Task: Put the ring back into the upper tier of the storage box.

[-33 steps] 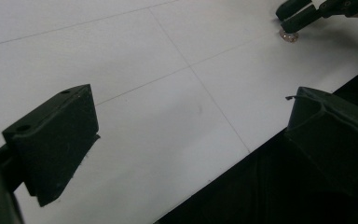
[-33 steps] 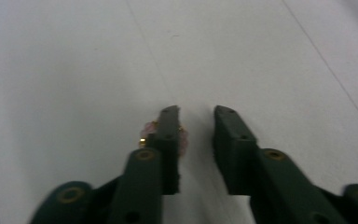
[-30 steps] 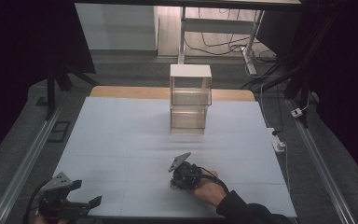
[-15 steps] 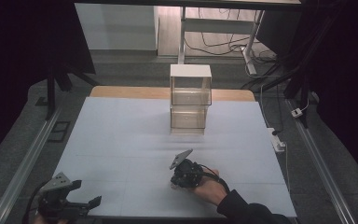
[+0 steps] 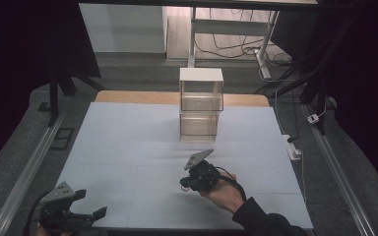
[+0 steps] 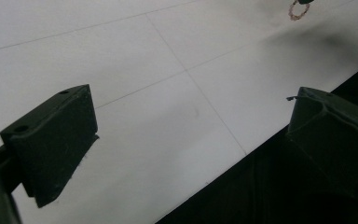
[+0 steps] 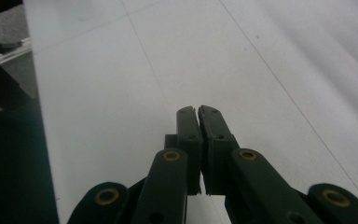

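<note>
Jaws first: those of the left gripper (image 6: 186, 140) stand wide apart with nothing between them, one block low at the left of its own view and the other at the right, past the near edge of the white table sheet (image 6: 168, 42). Those of the right gripper (image 7: 196, 112) are pressed together along their whole length, tips side by side, and we see nothing lodged between them from above. In the high view we find the left gripper (image 5: 89, 203) at the near left corner of the table, its grey plate on top, hanging over the sheet's near edge. The right gripper (image 5: 183, 185) sits near the middle of the sheet, a little to the right, held by a hand (image 5: 222, 189) in a dark sleeve that comes in from the near right, with its tips pointing left and down toward the sheet. At the top right of the left gripper view we make out a small brownish ring (image 6: 298, 9), just above the sheet and touching a dark piece at the picture's upper edge. We cannot tell whether that piece is clamping the ring. On the far side of the table, at its middle and well apart from both grippers, stands a stack of clear boxes (image 5: 201, 105) with a white top.
</note>
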### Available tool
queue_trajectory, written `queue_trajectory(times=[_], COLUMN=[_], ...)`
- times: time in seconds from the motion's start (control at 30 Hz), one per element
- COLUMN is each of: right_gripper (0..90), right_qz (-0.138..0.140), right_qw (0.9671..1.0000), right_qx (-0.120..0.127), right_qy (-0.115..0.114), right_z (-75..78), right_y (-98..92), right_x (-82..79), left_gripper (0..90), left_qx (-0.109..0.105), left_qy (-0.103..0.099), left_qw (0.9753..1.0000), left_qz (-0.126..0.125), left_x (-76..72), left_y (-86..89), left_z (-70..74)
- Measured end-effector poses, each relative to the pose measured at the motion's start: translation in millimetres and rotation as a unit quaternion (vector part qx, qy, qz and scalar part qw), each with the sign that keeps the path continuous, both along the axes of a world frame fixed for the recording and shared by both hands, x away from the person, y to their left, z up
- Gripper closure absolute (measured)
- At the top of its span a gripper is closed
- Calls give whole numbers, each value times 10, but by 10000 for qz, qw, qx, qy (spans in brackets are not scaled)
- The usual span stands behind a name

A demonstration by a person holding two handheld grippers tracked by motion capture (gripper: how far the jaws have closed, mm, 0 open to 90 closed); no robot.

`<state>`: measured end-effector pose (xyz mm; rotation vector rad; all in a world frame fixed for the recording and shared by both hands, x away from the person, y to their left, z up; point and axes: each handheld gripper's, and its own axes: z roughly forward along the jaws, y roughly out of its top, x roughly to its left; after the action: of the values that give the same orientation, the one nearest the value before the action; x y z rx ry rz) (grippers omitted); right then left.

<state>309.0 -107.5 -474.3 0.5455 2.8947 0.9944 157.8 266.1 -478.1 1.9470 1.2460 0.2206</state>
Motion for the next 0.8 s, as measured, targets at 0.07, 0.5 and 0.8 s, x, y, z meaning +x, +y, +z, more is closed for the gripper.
queue_trajectory(times=[0.07, 0.5, 0.8], right_gripper=[873, 873, 873], right_qz=[-6, -180, -285], right_qw=[9999, 9979, 9953], right_qx=[90, 628, 902], right_qy=[56, -22, -200], right_z=[31, 343, 563], right_y=[-11, -121, -132], right_x=[20, 156, 270], left_gripper=[15, 18, 18], left_qx=[13, 56, 59], left_qy=[5, 34, 42], left_qw=[10000, 10000, 10000], left_qz=[1, -29, -15], left_x=[3, 9, 9], left_y=[-3, -16, -14], left_z=[-1, -4, -5])
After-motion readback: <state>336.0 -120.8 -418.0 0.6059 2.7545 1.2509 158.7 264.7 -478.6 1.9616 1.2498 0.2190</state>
